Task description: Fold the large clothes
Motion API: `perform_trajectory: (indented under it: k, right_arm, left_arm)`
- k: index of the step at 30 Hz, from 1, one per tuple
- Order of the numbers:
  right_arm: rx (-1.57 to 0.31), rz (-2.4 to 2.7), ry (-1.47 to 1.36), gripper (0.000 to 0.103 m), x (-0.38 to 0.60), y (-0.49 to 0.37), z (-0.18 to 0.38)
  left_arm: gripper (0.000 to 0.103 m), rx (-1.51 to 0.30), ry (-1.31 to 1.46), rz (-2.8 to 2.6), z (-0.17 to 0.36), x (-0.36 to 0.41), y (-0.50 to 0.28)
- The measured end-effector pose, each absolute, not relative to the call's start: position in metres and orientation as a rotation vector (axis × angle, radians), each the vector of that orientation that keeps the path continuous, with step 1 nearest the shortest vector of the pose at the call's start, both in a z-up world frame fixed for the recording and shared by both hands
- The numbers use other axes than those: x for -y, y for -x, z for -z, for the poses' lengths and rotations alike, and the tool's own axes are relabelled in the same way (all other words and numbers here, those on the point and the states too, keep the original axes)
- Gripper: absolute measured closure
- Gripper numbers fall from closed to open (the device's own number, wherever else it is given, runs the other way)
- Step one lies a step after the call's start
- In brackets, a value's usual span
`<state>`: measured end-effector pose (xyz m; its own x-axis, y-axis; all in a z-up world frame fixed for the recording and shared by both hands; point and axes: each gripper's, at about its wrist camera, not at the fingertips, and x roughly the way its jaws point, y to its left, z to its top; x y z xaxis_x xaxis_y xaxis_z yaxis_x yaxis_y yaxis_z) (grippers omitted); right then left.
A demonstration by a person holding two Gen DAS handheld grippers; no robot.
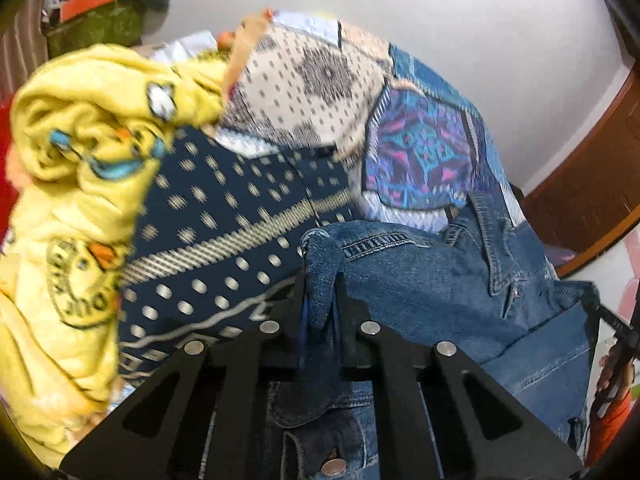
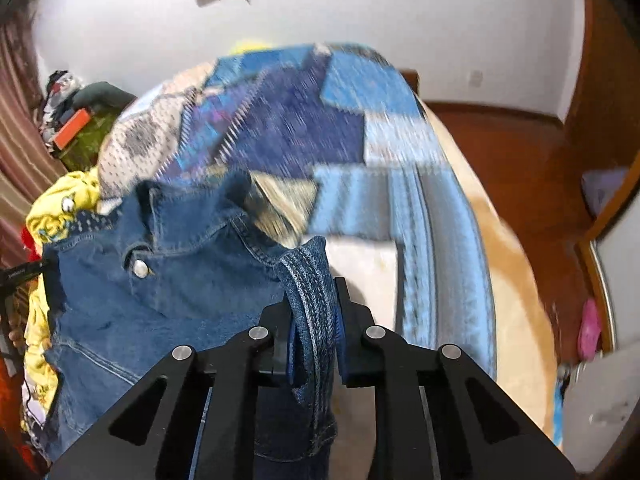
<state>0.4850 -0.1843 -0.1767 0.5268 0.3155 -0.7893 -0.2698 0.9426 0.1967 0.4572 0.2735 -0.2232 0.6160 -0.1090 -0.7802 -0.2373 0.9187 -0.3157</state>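
Note:
A blue denim jacket (image 1: pixel 432 288) hangs stretched between my two grippers above the bed. My left gripper (image 1: pixel 320 280) is shut on one thick edge of the jacket. My right gripper (image 2: pixel 314 284) is shut on the other edge of the denim jacket (image 2: pixel 168 300), whose collar and a metal snap button (image 2: pixel 140 269) face the right wrist camera. The far end of each view shows the other gripper pinching the cloth.
A patchwork quilt (image 1: pixel 420 152) (image 2: pixel 320 140) covers the bed. A yellow printed garment (image 1: pixel 80 184) is heaped at the left, beside a navy dotted cloth (image 1: pixel 224 220). A cluttered pile (image 2: pixel 76 120) stands by the curtain. Wooden floor (image 2: pixel 520 168) lies at the right.

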Motion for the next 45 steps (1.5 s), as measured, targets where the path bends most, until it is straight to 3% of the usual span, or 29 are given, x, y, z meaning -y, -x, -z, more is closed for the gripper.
perform_trajectory:
  k: [4,11,16,21,25,27,33,35,37,39,45]
  right_arm:
    - [-0.924,-0.348,-0.026,0.089,0.165,-0.504,0.172]
    - [-1.014,-0.291,0.011,0.089,0.147,-0.532,0.22]
    - [-1.068,-0.25,0.008,0.079,0.154,-0.541,0.244]
    - [-1.149,-0.241,0.006,0.062,0.158,-0.537,0.245]
    - [-1.107,-0.266,0.022,0.058,0.157,-0.52,0.215]
    - [-1.074,-0.283,0.025,0.05,0.156,-0.509,0.198]
    - [-0.946,-0.329,0.039,0.038,0.154,-0.46,0.132]
    - [-0.915,-0.338,0.038,0.027,0.155,-0.441,0.115]
    - [-0.863,-0.357,0.037,0.02,0.16,-0.415,0.098]
    - [-0.838,-0.373,0.048,0.019,0.163,-0.396,0.089]
    - [-0.829,-0.409,0.106,0.018,0.169,-0.338,0.089]
  left_arm:
    - [0.094,-0.912,0.398,-0.131,0.221,-0.287,-0.458]
    - [0.092,-1.007,0.334,-0.221,0.255,-0.286,-0.477]
    - [0.088,-1.055,0.254,-0.257,0.272,-0.279,-0.489]
    - [0.069,-1.084,0.235,-0.257,0.27,-0.272,-0.486]
    - [0.066,-1.089,0.209,-0.228,0.252,-0.256,-0.474]
    - [0.065,-1.074,0.188,-0.207,0.237,-0.247,-0.466]
    - [0.048,-0.965,0.138,-0.107,0.169,-0.21,-0.425]
    - [0.035,-0.918,0.101,-0.065,0.144,-0.195,-0.402]
    - [0.014,-0.887,0.07,-0.048,0.129,-0.182,-0.381]
    - [0.01,-0.858,0.05,-0.034,0.118,-0.172,-0.359]
    - [0.009,-0.853,0.063,0.0,0.112,-0.158,-0.295]
